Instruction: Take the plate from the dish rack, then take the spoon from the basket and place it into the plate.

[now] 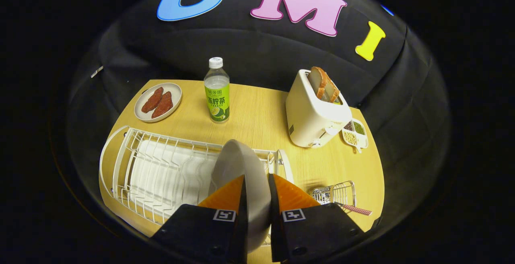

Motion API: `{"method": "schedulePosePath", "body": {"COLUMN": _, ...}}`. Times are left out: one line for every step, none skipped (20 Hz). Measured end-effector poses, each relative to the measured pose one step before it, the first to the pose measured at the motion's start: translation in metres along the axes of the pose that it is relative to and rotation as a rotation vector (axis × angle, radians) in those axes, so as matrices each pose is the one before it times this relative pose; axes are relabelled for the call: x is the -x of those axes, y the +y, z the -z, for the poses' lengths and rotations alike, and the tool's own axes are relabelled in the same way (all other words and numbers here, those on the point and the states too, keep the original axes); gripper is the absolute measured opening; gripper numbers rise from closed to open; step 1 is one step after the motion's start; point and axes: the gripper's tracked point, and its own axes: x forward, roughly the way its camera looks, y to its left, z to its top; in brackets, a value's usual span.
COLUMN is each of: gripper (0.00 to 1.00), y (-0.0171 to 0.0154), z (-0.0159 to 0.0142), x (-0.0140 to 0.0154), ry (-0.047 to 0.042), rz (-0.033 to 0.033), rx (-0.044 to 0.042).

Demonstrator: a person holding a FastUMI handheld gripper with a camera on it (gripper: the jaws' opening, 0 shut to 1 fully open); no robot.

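Observation:
A grey plate (pixel 237 167) stands on edge between my two fingers, over the right end of the white wire dish rack (pixel 161 167). My gripper (pixel 256 181) is shut on the plate's rim, one finger on each face. I cannot tell whether the plate's lower edge still rests in the rack. To the right of my fingers sits a small wire basket (pixel 336 193). A spoon handle with a red checked pattern (pixel 356 210) sticks out of it toward the table's right edge.
On the wooden table (pixel 257 115) beyond the rack stand a green-labelled bottle (pixel 217 91), a grey plate with two reddish pieces of food (pixel 157 102), a white toaster with bread (pixel 316 111) and a small divided dish of grains (pixel 355 133).

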Motion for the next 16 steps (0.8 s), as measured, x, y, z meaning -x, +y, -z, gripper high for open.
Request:
{"method": "schedulePosePath", "body": {"gripper": 0.27, "y": -0.00369, "z": -0.00651, "x": 0.00436, "ry": -0.01863, "rz": 0.02919, "rx": 0.01336}}
{"method": "schedulePosePath", "body": {"gripper": 0.26, "y": -0.00026, "z": -0.00859, "x": 0.00354, "ry": -0.02180, "rz": 0.01232, "rx": 0.01744}}
{"method": "schedulePosePath", "body": {"gripper": 0.26, "y": -0.00361, "z": -0.00801, "x": 0.00196, "ry": -0.02134, "rz": 0.02601, "rx": 0.03261}}
{"method": "schedulePosePath", "body": {"gripper": 0.26, "y": -0.00190, "z": -0.00824, "x": 0.00308, "ry": -0.02471, "rz": 0.01234, "rx": 0.02197}}
{"method": "schedulePosePath", "body": {"gripper": 0.26, "y": -0.00105, "z": -0.00766, "x": 0.00243, "ry": -0.02178, "rz": -0.00069, "rx": 0.00149}}
{"method": "schedulePosePath", "body": {"gripper": 0.26, "y": -0.00228, "z": -0.00621, "x": 0.00390, "ry": -0.01461, "rz": -0.00660, "rx": -0.00819}}
{"method": "schedulePosePath", "body": {"gripper": 0.26, "y": -0.00246, "z": -0.00524, "x": 0.00386, "ry": -0.01300, "rz": -0.01594, "rx": -0.01759}}
{"method": "schedulePosePath", "body": {"gripper": 0.26, "y": -0.00267, "z": -0.00383, "x": 0.00560, "ry": -0.01180, "rz": -0.02516, "rx": -0.02220}}
{"method": "schedulePosePath", "body": {"gripper": 0.26, "y": -0.00312, "z": -0.00249, "x": 0.00639, "ry": -0.00857, "rz": -0.03396, "rx": -0.02129}}
{"method": "schedulePosePath", "body": {"gripper": 0.26, "y": -0.00116, "z": -0.00302, "x": 0.00761, "ry": -0.01435, "rz": -0.05104, "rx": -0.01596}}
{"method": "schedulePosePath", "body": {"gripper": 0.26, "y": -0.00155, "z": 0.00068, "x": 0.00794, "ry": -0.00504, "rz": -0.04611, "rx": -0.01957}}
{"method": "schedulePosePath", "body": {"gripper": 0.26, "y": -0.00213, "z": 0.00024, "x": 0.00954, "ry": -0.00996, "rz": -0.04131, "rx": -0.02637}}
{"method": "schedulePosePath", "body": {"gripper": 0.26, "y": -0.00410, "z": 0.00104, "x": 0.01116, "ry": -0.00634, "rz": -0.03257, "rx": -0.02811}}
{"method": "schedulePosePath", "body": {"gripper": 0.26, "y": -0.00543, "z": 0.00163, "x": 0.01121, "ry": -0.00832, "rz": -0.02280, "rx": -0.03121}}
{"method": "schedulePosePath", "body": {"gripper": 0.26, "y": -0.00738, "z": 0.00214, "x": 0.01033, "ry": -0.00932, "rz": -0.01883, "rx": -0.02605}}
{"method": "schedulePosePath", "body": {"gripper": 0.26, "y": -0.00723, "z": 0.00341, "x": 0.01056, "ry": -0.00664, "rz": -0.01729, "rx": -0.02293}}
